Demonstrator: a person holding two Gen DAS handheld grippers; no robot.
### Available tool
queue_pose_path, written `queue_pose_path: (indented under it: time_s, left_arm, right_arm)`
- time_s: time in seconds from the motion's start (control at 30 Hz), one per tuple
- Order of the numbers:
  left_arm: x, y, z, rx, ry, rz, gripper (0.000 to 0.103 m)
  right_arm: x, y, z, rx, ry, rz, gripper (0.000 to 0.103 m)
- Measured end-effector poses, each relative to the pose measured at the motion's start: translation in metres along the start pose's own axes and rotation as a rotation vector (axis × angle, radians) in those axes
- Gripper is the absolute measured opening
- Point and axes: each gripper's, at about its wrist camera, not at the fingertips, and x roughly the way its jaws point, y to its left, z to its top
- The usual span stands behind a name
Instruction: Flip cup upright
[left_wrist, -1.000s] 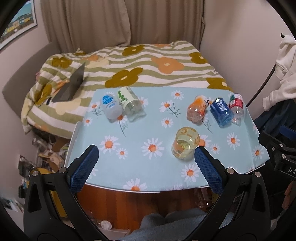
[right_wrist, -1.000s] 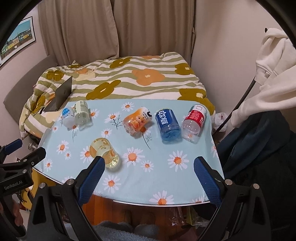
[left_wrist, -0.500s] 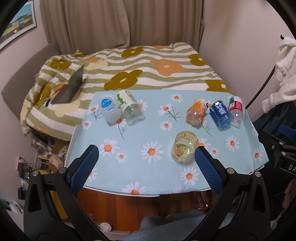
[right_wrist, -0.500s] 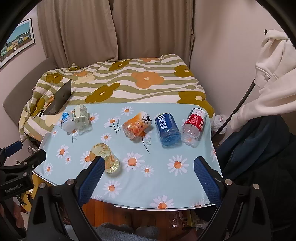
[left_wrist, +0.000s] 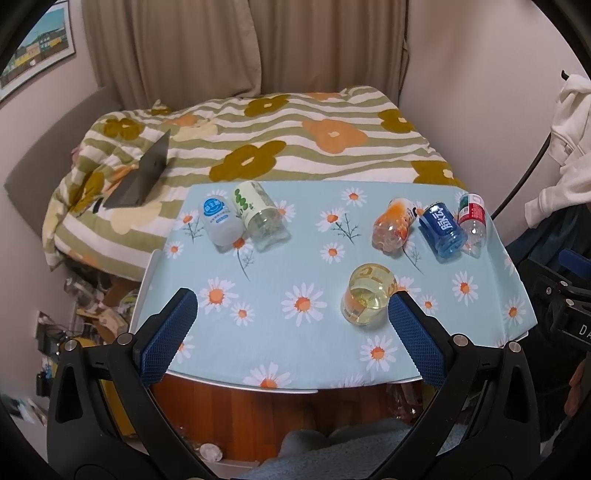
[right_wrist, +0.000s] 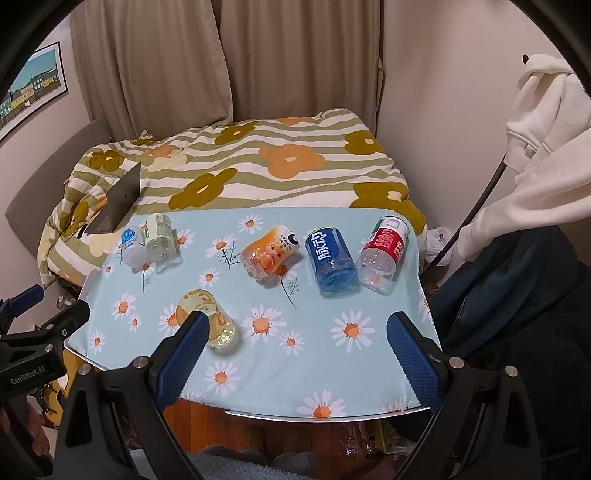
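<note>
A clear yellow-tinted cup (left_wrist: 367, 295) lies on its side on the daisy-print tablecloth (left_wrist: 295, 266), near the front, its wide end toward me. In the right wrist view the cup (right_wrist: 207, 319) lies front left, partly behind my left finger. My left gripper (left_wrist: 291, 325) is open and empty, held before the table's front edge; its right finger tip overlaps the cup's edge in the image. My right gripper (right_wrist: 295, 345) is open and empty, also in front of the table.
Several bottles lie on their sides at the back: a white one (left_wrist: 219, 221) and a green-labelled one (left_wrist: 258, 218) left, an orange one (right_wrist: 269, 254), a blue one (right_wrist: 330, 258) and a red-labelled one (right_wrist: 382, 251) right. A bed with a laptop (left_wrist: 142, 177) is behind.
Both grippers have drawn back and risen a little, so the table looks smaller and farther. The cup and bottles have not moved. Both grippers stay open.
</note>
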Motion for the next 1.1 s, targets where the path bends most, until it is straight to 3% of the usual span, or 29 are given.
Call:
queue_pose_path:
  time_s: [1.1]
  left_arm:
    - [-0.0050, 0.0007, -0.0009, -0.008, -0.019, 0.044, 0.103]
  right_arm:
    - [-0.0029, 0.0091, 0.0005, -0.005, -0.005, 0.010, 0.096]
